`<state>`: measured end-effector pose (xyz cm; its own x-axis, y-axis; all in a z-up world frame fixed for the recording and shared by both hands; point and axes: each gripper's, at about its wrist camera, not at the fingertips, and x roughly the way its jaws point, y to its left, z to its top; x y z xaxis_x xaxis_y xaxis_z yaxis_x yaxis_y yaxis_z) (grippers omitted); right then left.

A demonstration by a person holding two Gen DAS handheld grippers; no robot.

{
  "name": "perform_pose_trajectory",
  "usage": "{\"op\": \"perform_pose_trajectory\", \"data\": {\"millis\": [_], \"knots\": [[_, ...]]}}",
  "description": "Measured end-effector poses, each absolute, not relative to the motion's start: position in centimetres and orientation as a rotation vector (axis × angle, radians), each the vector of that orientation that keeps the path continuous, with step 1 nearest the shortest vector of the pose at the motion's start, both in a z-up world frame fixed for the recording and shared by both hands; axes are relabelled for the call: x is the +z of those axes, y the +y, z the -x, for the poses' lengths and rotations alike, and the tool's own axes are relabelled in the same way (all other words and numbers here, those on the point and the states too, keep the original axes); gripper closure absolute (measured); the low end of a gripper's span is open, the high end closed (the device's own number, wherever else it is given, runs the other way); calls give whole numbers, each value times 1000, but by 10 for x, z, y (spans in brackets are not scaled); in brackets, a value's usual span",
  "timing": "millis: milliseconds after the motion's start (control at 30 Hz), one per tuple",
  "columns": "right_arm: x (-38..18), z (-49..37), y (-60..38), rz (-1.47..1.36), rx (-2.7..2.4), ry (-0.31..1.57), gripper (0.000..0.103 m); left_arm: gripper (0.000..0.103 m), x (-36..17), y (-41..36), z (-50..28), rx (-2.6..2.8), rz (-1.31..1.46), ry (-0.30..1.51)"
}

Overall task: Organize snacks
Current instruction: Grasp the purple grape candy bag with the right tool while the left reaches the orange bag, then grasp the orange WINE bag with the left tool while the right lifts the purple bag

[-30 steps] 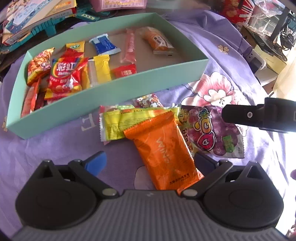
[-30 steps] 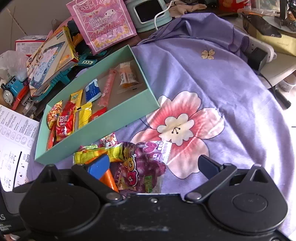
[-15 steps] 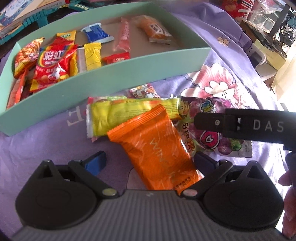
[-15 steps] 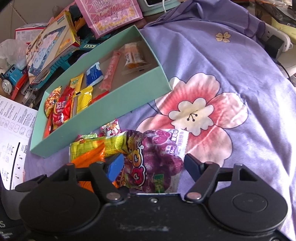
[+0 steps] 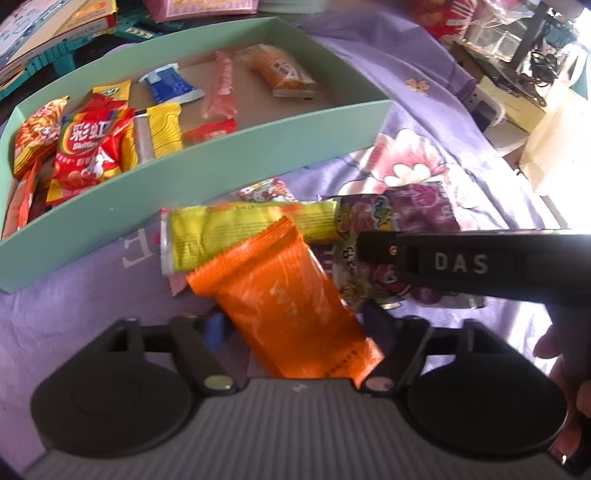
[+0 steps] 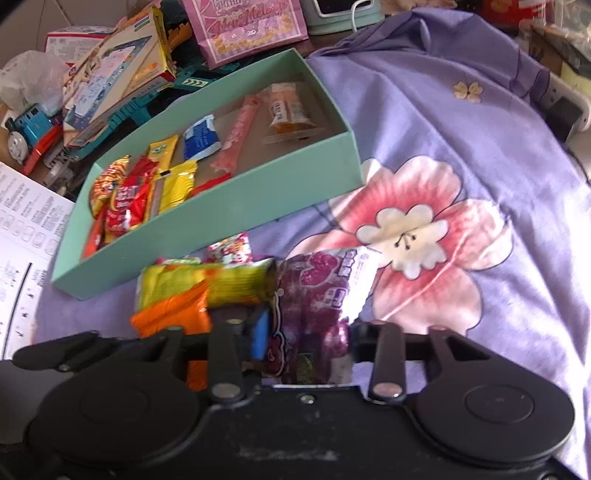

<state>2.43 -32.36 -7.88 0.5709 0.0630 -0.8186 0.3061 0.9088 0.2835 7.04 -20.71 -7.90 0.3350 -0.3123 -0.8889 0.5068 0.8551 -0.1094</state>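
Orange wafer pack (image 5: 291,302) sits right between the left gripper (image 5: 291,326) fingers, which look closed on its sides, though blur makes that iffy. Right gripper (image 6: 308,332) is clamped on the purple gummy bag (image 6: 317,295) just ahead. Lift both straight up, then drop them into the green box (image 6: 229,210) beyond.

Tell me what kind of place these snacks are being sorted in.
Most likely a home, perhaps a child's room. The surface is covered with a purple floral cloth, a blue toy train lies among boxed toys, and a pink birthday gift bag stands behind the green box of snacks.
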Motion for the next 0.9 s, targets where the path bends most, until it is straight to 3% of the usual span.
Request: {"op": "perform_pose_trajectory", "data": {"millis": [167,900], "knots": [[-72,-23,-317,-430,-129,958,82,38,-75,-204,-68,-549,-206,1096],[-4,1,-351,-406,-194,832,83,39,-10,-189,-73,-549,-130,982]]}}
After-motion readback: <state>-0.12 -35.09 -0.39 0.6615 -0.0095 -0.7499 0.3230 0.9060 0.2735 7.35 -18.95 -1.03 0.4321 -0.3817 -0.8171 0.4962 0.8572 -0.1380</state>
